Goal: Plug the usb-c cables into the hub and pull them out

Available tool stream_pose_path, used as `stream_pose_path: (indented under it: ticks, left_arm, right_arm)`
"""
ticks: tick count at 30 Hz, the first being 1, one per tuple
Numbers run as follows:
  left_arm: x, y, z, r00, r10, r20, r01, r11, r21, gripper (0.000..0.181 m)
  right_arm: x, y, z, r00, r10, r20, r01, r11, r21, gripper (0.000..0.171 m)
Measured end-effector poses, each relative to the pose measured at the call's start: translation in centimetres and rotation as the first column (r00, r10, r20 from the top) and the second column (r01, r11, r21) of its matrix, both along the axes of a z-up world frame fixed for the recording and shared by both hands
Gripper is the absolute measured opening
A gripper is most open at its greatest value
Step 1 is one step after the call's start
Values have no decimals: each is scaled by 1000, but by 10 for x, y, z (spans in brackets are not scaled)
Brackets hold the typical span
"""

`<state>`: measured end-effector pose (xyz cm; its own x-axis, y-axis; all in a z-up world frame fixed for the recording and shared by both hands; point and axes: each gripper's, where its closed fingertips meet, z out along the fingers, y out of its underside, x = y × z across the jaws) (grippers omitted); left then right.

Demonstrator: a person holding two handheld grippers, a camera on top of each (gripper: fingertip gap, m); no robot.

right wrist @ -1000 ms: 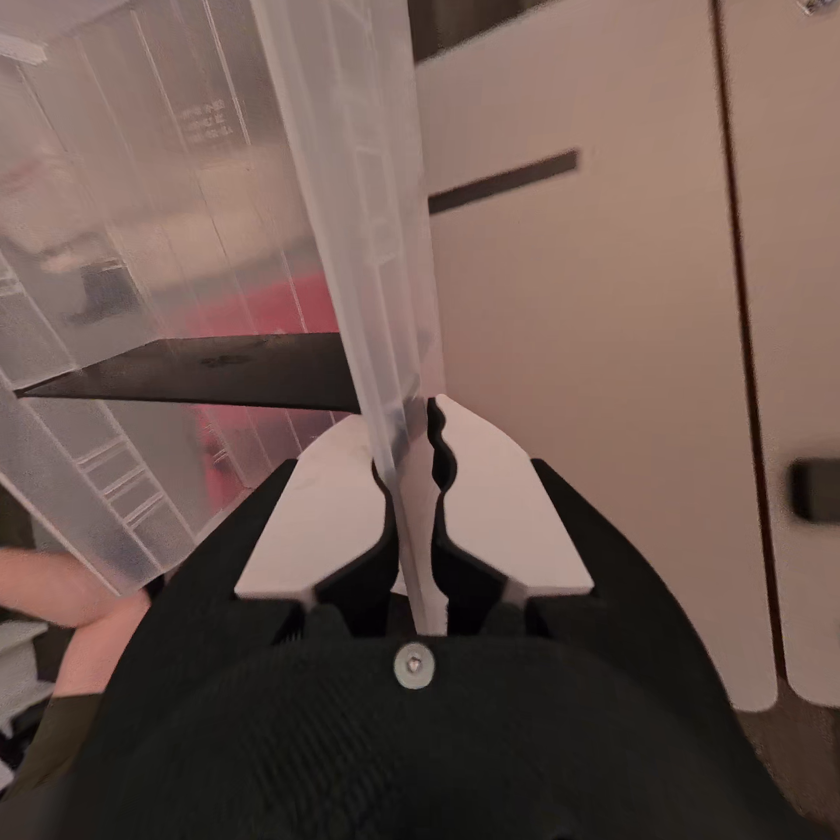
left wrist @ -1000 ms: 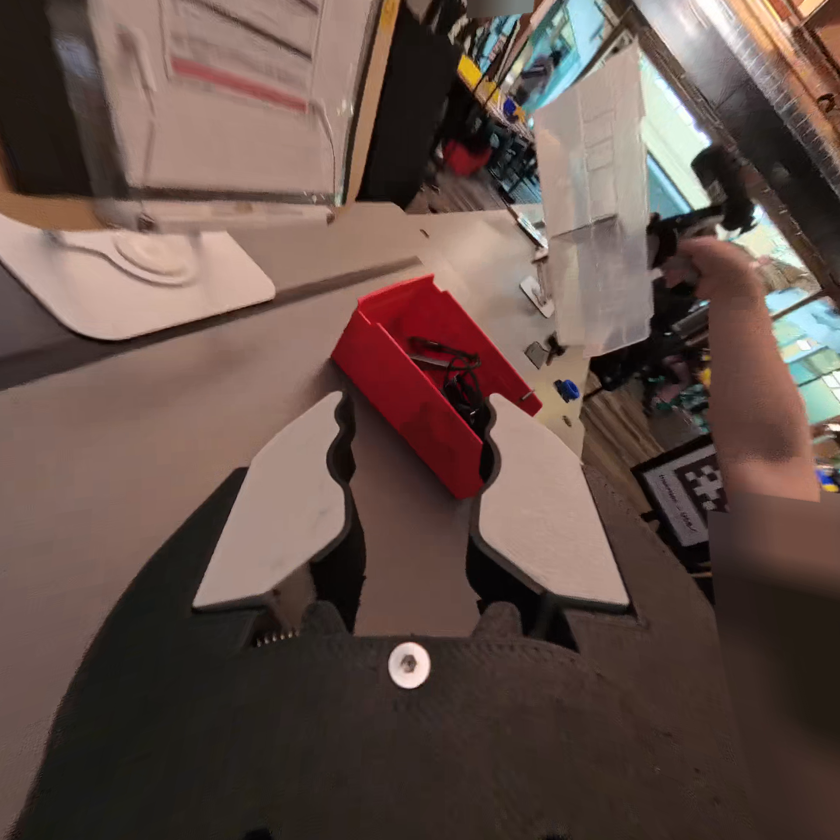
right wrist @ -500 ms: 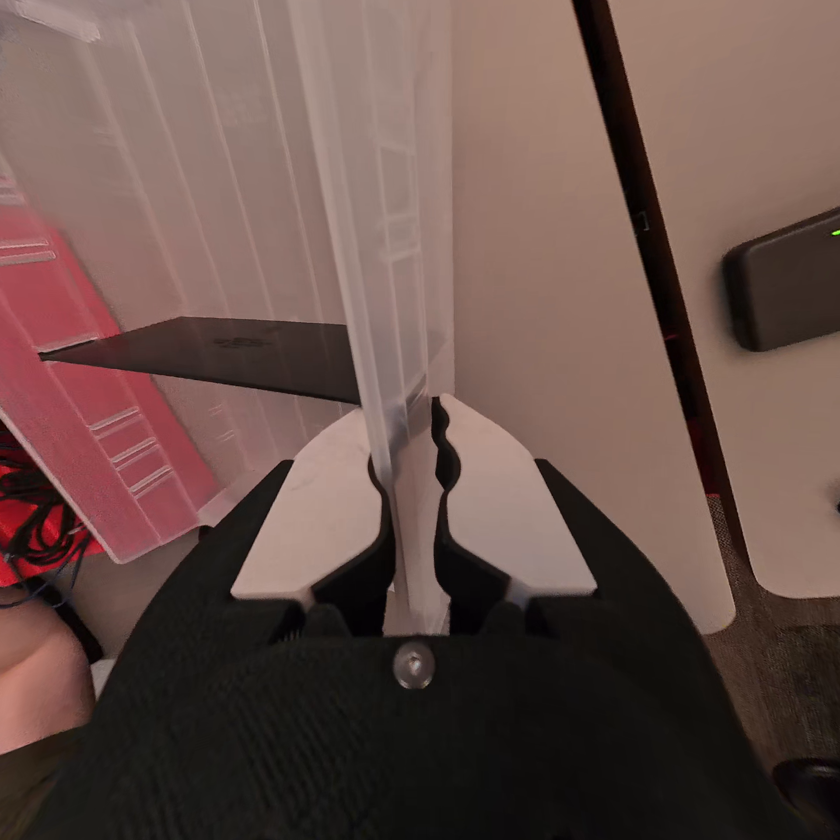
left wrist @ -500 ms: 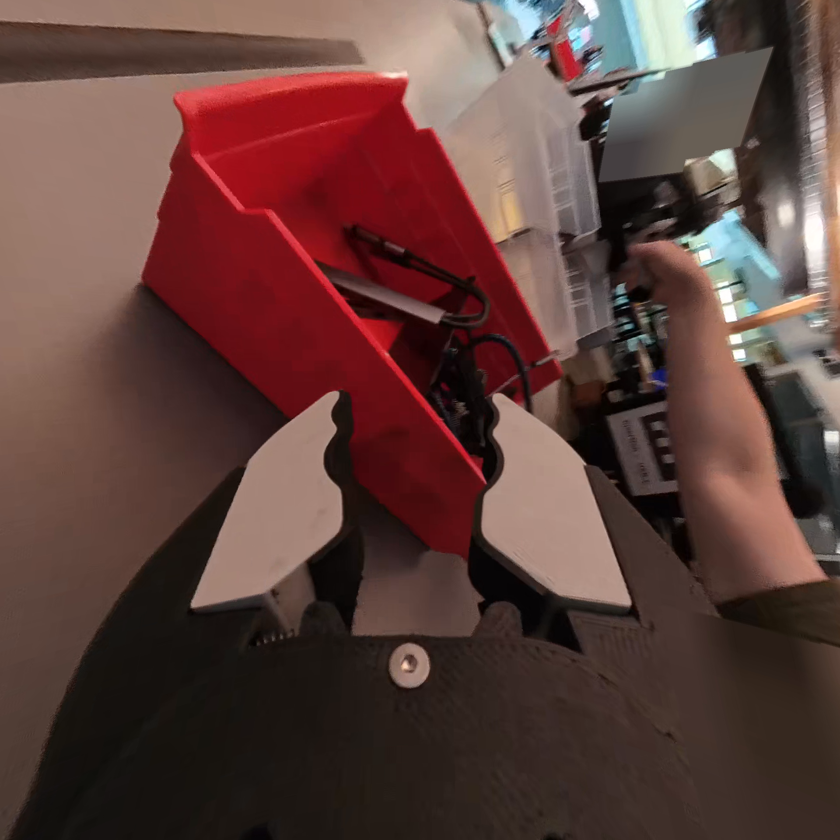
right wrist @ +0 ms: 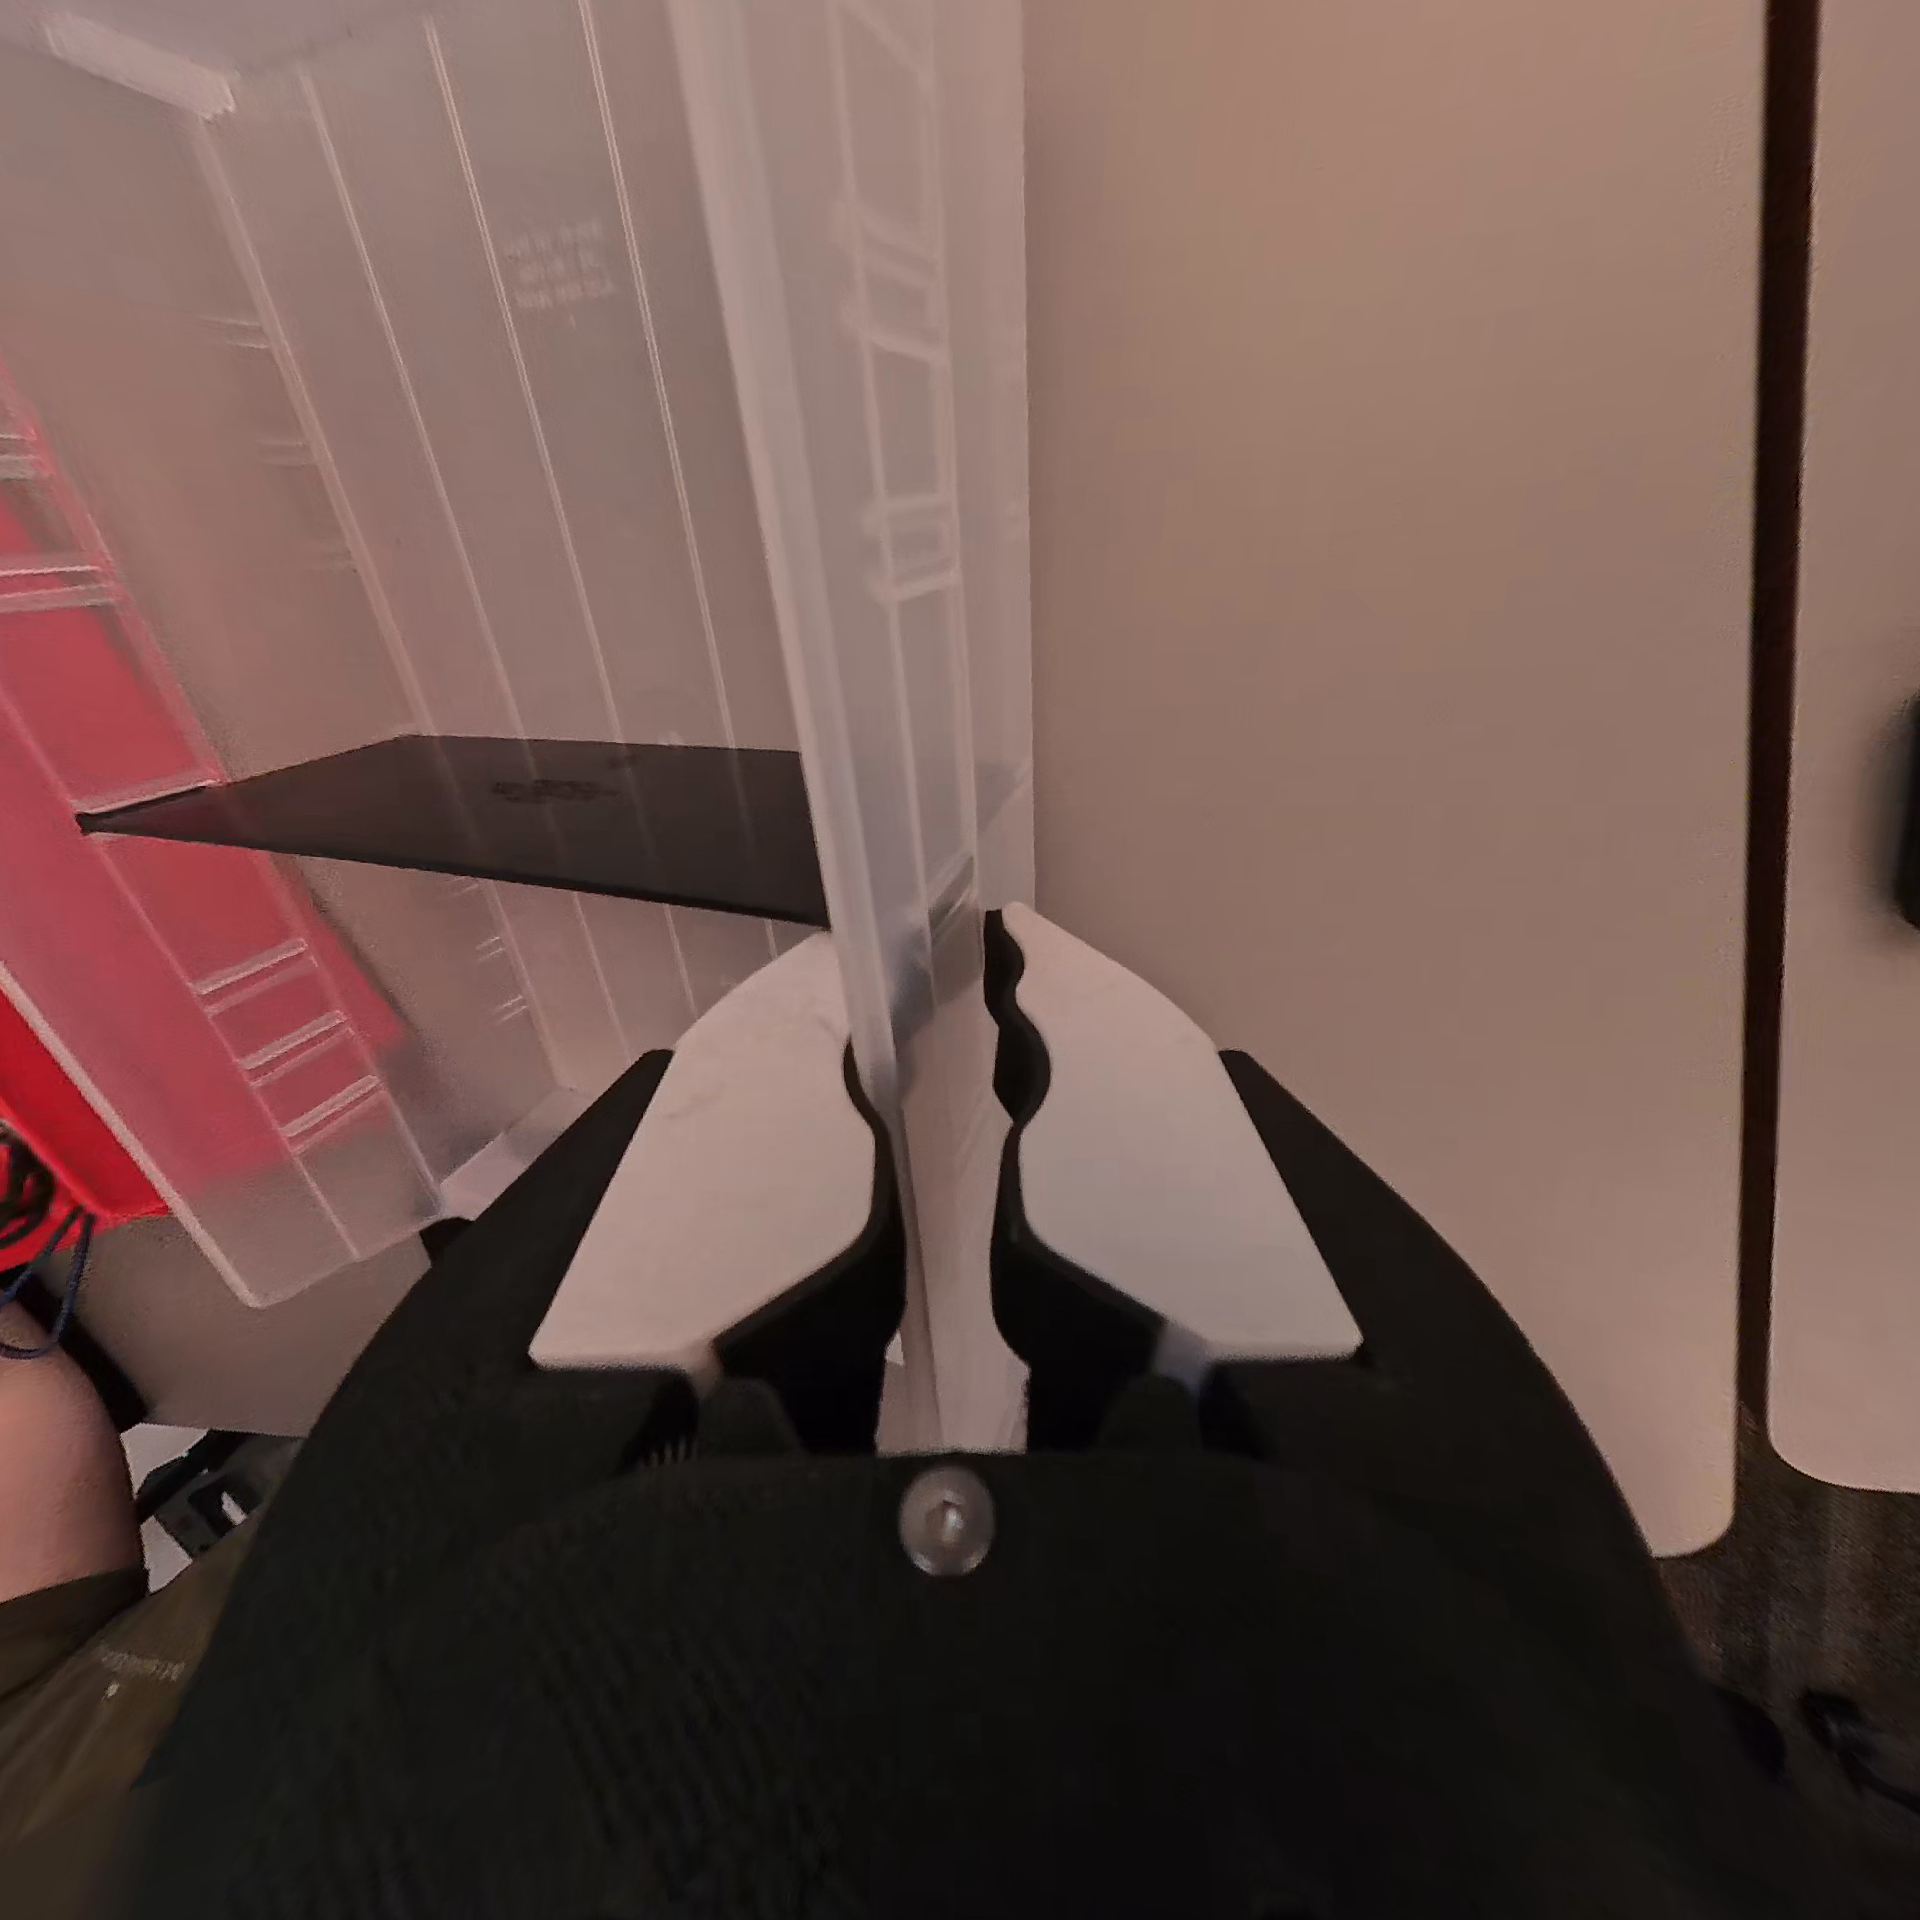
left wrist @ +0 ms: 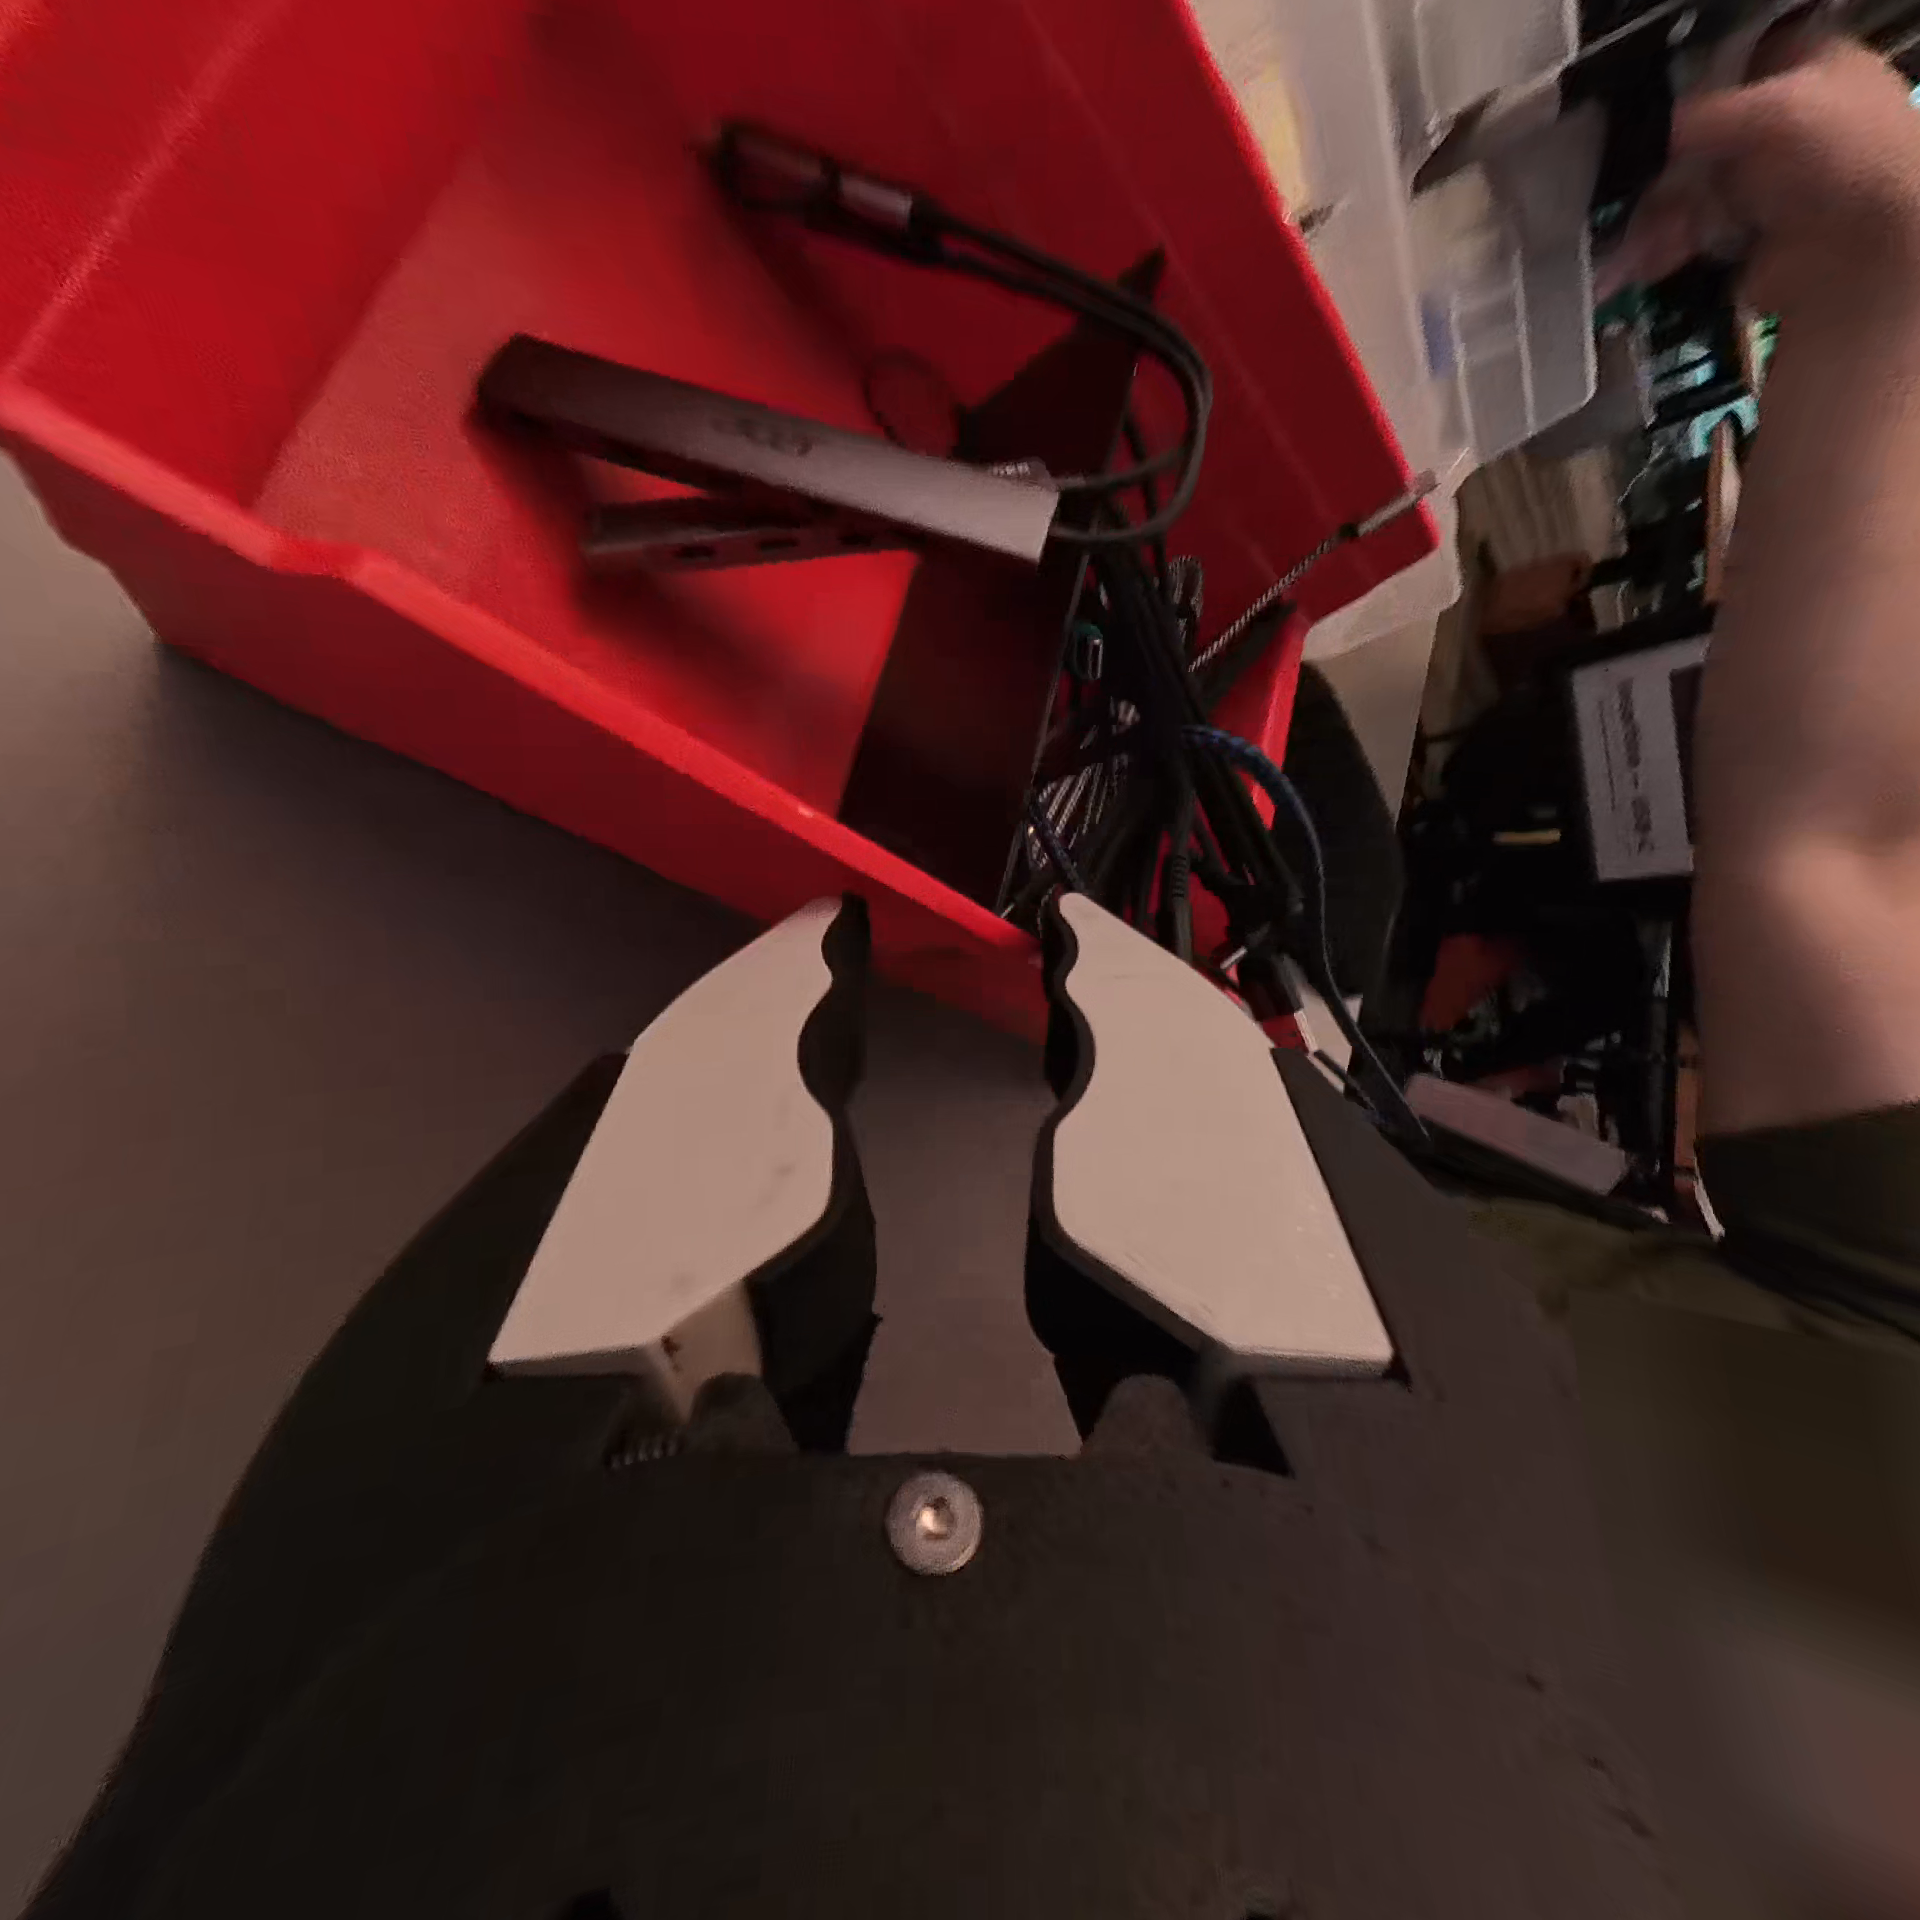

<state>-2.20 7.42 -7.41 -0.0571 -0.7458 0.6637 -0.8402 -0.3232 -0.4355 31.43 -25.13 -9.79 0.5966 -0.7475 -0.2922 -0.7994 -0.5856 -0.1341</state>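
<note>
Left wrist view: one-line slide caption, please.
Open left claw at the rim of a red plastic bin holding a grey slab-shaped hub and tangled dark cables.

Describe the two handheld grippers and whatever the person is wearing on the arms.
Both the left gripper and the right gripper look alike: a black, finely ribbed body that widens toward the camera, one silver screw centred near its front edge, and two flat pale grey fingers with wavy black inner pads. No cables run from them. The person's sleeve is olive green.
</note>
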Motion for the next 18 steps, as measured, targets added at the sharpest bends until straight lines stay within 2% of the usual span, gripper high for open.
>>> stream_pose_path:
  ticks: [5,9,14,18]
  left_arm:
    - [-52,53,4,995,44,-87,-38,996,75,21]
    - [-101,113,9,968,220,-120,-200,967,159,10]
    - [-180,178,11,866,475,-159,-433,869,239,6]
    - [-244,208,12,761,622,-182,-561,773,296,5]
  right_arm:
    - [-11,15,-3,999,26,-20,-26,1000,-8,15]
    - [-27,39,-9,996,71,-52,-71,997,-7,16]
    - [-50,76,-16,988,135,-79,-136,991,-12,14]
    - [-69,96,-24,969,240,-61,-244,967,-66,8]
